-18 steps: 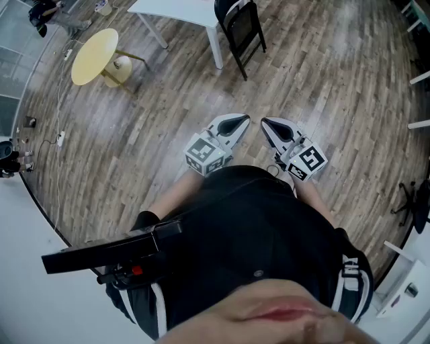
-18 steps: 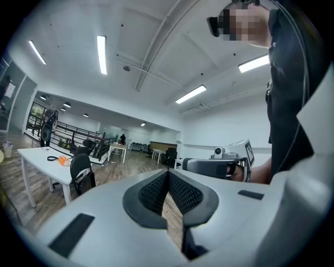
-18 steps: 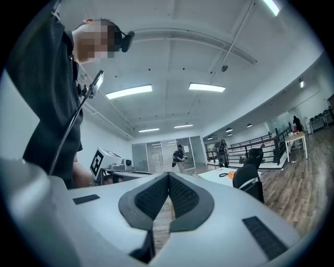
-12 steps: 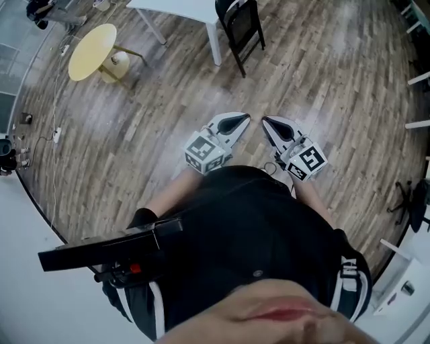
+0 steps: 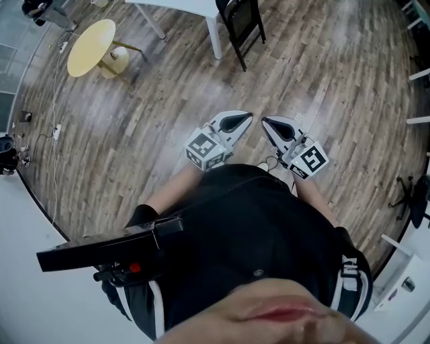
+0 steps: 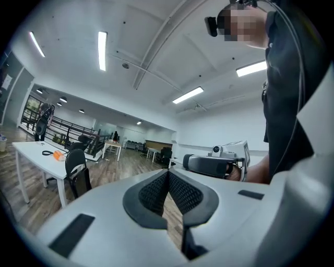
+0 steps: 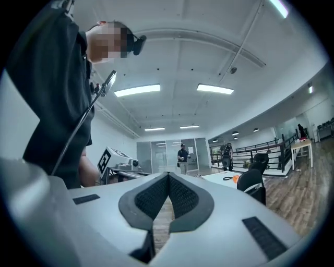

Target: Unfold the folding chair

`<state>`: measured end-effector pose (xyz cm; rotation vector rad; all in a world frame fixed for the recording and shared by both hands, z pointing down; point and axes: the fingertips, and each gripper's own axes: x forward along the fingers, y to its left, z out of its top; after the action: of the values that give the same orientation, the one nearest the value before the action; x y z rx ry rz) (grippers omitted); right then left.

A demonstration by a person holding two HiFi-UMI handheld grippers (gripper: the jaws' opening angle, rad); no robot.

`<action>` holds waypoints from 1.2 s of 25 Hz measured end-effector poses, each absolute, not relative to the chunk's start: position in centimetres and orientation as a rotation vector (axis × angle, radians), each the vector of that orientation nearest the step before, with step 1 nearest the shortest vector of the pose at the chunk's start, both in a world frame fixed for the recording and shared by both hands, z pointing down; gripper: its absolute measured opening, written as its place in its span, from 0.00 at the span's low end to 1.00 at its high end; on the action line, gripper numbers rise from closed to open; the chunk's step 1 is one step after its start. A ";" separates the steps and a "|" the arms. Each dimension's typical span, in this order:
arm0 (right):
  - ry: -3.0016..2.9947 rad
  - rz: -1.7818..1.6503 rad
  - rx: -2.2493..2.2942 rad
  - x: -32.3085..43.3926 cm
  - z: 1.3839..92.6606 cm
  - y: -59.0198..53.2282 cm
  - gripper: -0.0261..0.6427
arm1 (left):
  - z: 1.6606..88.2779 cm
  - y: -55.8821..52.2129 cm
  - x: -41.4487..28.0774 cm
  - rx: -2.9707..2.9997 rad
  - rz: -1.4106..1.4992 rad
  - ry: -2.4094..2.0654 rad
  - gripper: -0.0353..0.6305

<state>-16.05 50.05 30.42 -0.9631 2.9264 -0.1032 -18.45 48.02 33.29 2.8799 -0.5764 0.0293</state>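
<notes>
**Floor** (image 5: pixel 134 141): wood planks, lying bare between the person and the furniture.

**Desk** (image 5: pixel 180 8): white, standing at the top edge of the head view. It is carrying a small orange item (image 6: pixel 57 155), which is showing in the left gripper view.

**Folding chair** (image 5: pixel 242 23): black, standing upright just beside the desk's leg and appearing folded flat. It is sitting well apart from both tools. It is also showing low in the left gripper view (image 6: pixel 78 174) and the right gripper view (image 7: pixel 254 183).

**Left tool** (image 5: pixel 246 118): being held level in front of the person's body and pointing out toward the chair. It is clenched on nothing, and its ribbed pads (image 6: pixel 182 193) are meeting at the tips.

**Right tool** (image 5: pixel 266 121): hanging just beside the left one, level. It is likewise clenched and gripping nothing (image 7: pixel 168 183).

**Handling note (judgement):**
- The step in hand is looking like the approach, with the unfolding not yet begun.
- Both tools will need releasing before they reach the chair.
- One tool is best placed on the top of the backrest and the other on the seat's front edge.
- Drawing the chair clear of the desk leg first should give its legs room to splay.
- Pulling the seat away slowly should guard against the chair sliding on the smooth planks or tipping against the desk.
</notes>
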 end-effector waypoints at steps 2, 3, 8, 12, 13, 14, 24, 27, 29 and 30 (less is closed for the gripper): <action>2.932 -0.107 -0.980 -16.3 31.2 49.8 0.05 | 34.0 48.2 -18.5 2.866 0.056 -0.572 0.06; 2.925 -0.129 -0.996 -16.4 31.6 49.7 0.05 | 34.2 48.4 -18.6 2.868 0.069 -0.573 0.06; 2.845 -0.249 -0.980 -15.9 31.8 49.3 0.05 | 34.0 48.2 -18.9 2.871 0.047 -0.610 0.06; 2.863 -0.188 -1.019 -15.7 31.6 49.0 0.05 | 33.6 47.3 -19.1 2.837 0.008 -0.643 0.06; 2.859 -0.180 -1.027 -15.6 31.4 48.9 0.05 | 33.5 47.2 -19.1 2.834 0.001 -0.641 0.06; 2.855 -0.174 -1.036 -15.4 31.3 48.8 0.05 | 33.3 47.2 -19.1 2.832 -0.003 -0.639 0.06; 2.875 -0.127 -1.050 -14.4 30.7 48.4 0.05 | 32.8 46.6 -18.2 2.827 -0.016 -0.667 0.06; 2.884 -0.113 -1.033 -12.3 31.5 49.5 0.05 | 33.6 47.5 -16.0 2.823 -0.007 -0.686 0.06; 2.891 -0.110 -1.020 -11.0 31.8 50.0 0.05 | 33.7 48.0 -14.6 2.824 -0.009 -0.702 0.06; 2.896 -0.111 -1.014 -10.7 31.7 49.9 0.05 | 33.5 47.9 -14.2 2.824 -0.012 -0.709 0.06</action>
<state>-10.70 49.93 31.71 -1.0144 2.8963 -0.1108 -14.22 47.88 33.50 2.8244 -0.7086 -0.0119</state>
